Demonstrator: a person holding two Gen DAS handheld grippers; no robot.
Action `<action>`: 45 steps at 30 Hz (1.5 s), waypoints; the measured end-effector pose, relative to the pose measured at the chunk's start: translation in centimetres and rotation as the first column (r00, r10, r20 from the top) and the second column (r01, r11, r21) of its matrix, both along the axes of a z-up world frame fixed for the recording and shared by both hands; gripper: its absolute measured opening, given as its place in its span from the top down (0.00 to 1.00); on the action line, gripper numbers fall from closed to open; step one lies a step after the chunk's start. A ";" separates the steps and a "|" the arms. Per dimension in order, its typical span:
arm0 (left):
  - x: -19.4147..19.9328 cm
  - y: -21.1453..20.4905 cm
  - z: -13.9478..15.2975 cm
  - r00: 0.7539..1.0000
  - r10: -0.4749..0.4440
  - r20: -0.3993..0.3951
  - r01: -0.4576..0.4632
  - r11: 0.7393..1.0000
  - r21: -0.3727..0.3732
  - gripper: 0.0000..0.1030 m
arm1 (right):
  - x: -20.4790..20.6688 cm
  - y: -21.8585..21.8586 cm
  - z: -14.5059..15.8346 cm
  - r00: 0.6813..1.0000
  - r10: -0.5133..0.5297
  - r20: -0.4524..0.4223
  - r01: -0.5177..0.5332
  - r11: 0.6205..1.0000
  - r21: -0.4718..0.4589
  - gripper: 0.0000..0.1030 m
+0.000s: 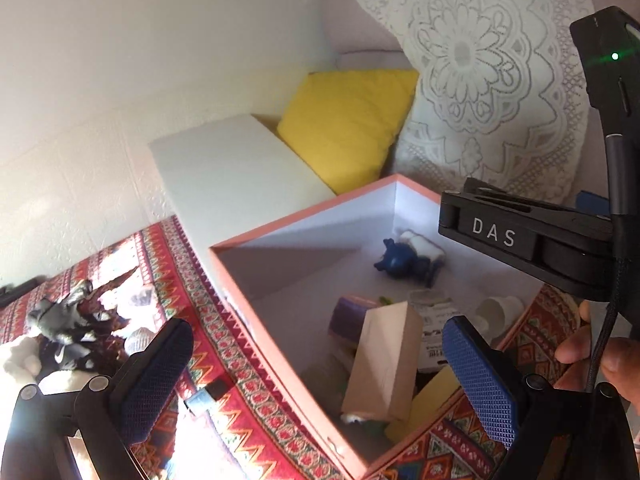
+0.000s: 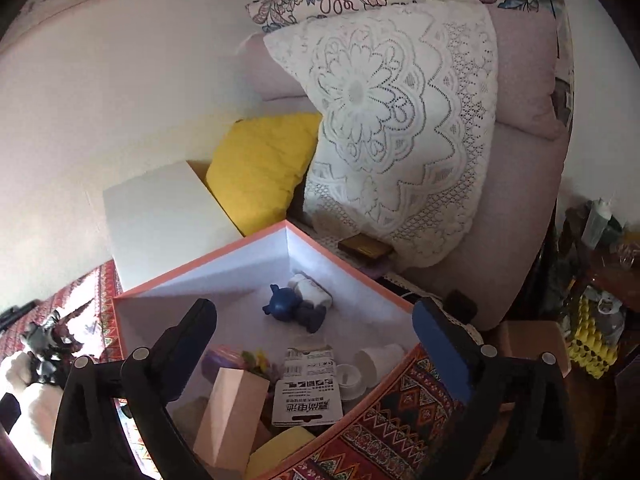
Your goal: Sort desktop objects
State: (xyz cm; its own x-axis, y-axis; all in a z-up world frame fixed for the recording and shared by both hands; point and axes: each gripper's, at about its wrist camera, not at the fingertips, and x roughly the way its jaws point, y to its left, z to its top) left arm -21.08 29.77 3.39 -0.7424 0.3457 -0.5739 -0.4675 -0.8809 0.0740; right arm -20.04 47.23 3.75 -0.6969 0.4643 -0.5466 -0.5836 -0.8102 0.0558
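While both tools hover above the box:
Left gripper: spread, nothing held.
Right gripper: spread, nothing held.
Pink-rimmed box: holding blue figure, wooden block, battery card, white cup.
Patterned cloth: grey toy, small adapter outside (still loose).
Risk: clipping the rim, tipping the crowded pile.

Pink-rimmed box of assorted objects

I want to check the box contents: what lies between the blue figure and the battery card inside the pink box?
Only bare box floor lies between the blue figure and the battery card; the right wrist view shows it.
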 end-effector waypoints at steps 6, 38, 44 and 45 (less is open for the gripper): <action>1.6 -4.1 0.6 0.999 0.049 -0.017 -0.049 0.999 0.021 0.01 | 2.7 -3.2 2.4 0.994 0.027 -0.107 -0.029 0.999 -0.014 0.03; 4.9 -34.6 -8.2 0.850 0.512 0.124 -0.516 0.857 0.005 0.01 | 1.9 -32.9 -6.1 0.791 0.603 0.104 -0.606 0.796 -0.005 0.03; 7.0 -33.9 -8.4 0.873 0.471 0.125 -0.478 0.877 0.038 0.01 | 6.4 -32.1 -7.3 0.829 0.547 0.112 -0.554 0.832 0.035 0.03; 7.3 -33.4 -8.2 0.881 0.457 0.122 -0.464 0.885 0.042 0.01 | 7.3 -31.9 -7.4 0.837 0.535 0.111 -0.542 0.839 0.041 0.03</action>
State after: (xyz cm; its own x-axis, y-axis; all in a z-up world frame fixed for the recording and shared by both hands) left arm -13.73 -3.68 -4.85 -0.7635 0.0205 -0.6455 -0.0095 -0.9997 -0.0205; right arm -12.79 15.38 -3.69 -0.7964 0.0686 -0.6008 -0.0536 -0.9976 -0.0428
